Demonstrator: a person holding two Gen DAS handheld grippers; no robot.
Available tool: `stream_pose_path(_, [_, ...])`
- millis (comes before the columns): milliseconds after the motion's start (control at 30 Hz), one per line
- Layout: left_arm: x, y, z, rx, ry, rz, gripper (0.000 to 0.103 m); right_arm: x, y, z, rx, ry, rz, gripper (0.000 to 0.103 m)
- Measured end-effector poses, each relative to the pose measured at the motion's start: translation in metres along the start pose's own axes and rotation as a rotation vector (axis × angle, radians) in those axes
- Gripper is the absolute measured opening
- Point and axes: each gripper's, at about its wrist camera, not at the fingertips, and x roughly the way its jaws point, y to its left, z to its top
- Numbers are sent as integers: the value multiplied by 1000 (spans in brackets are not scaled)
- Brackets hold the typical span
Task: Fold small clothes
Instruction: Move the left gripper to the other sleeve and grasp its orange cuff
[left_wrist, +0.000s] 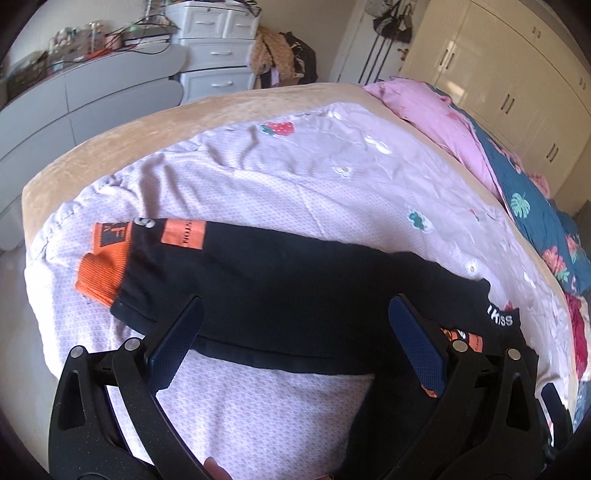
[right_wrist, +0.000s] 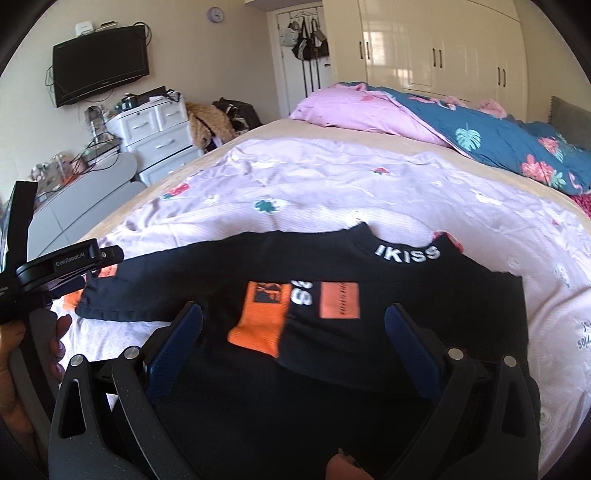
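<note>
A small black sweatshirt (left_wrist: 280, 280) with orange cuffs and patches lies flat on the lilac bedsheet (left_wrist: 288, 184). Its left sleeve stretches out to an orange cuff (left_wrist: 98, 278). In the right wrist view the sweatshirt (right_wrist: 369, 332) has its right sleeve folded across the body, orange cuff (right_wrist: 256, 330) on top, white "IKISS" collar (right_wrist: 406, 253) at the far edge. My left gripper (left_wrist: 295, 321) is open and empty above the left sleeve's near edge; it also shows in the right wrist view (right_wrist: 66, 264). My right gripper (right_wrist: 293, 328) is open and empty over the folded body.
The bed's beige edge (left_wrist: 110, 147) drops to the floor on the left. A pink and blue floral duvet (right_wrist: 461, 133) is bunched at the far right. White drawers (right_wrist: 155, 136), a grey desk (left_wrist: 92, 96) and wardrobes (right_wrist: 443, 48) line the walls.
</note>
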Motion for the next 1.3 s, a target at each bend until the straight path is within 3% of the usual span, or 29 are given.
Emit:
stream_pose_path(267, [1,35,9,-120,-15,97,94,9,28,15,-20,0,55,98])
stream_pose_path(433, [0,50,12,-189,-8,99,94,14,47,21,-53,3,65,98])
stream_pose_path(600, [-1,70,13,-260,-11,172,94,20,64,31,-59,2,97,98])
stream_pose_path(800, [10,90,10,-331,42,202,94,31,85,43,-41,23,166,98])
stream_pose_path(1167, [44,124,4,-441,149,212,94,40,103,37,-77,56,177,98])
stream_pose_path(1300, [46,133,6,-476,104,146,93,36,92,34,-59,57,170,98])
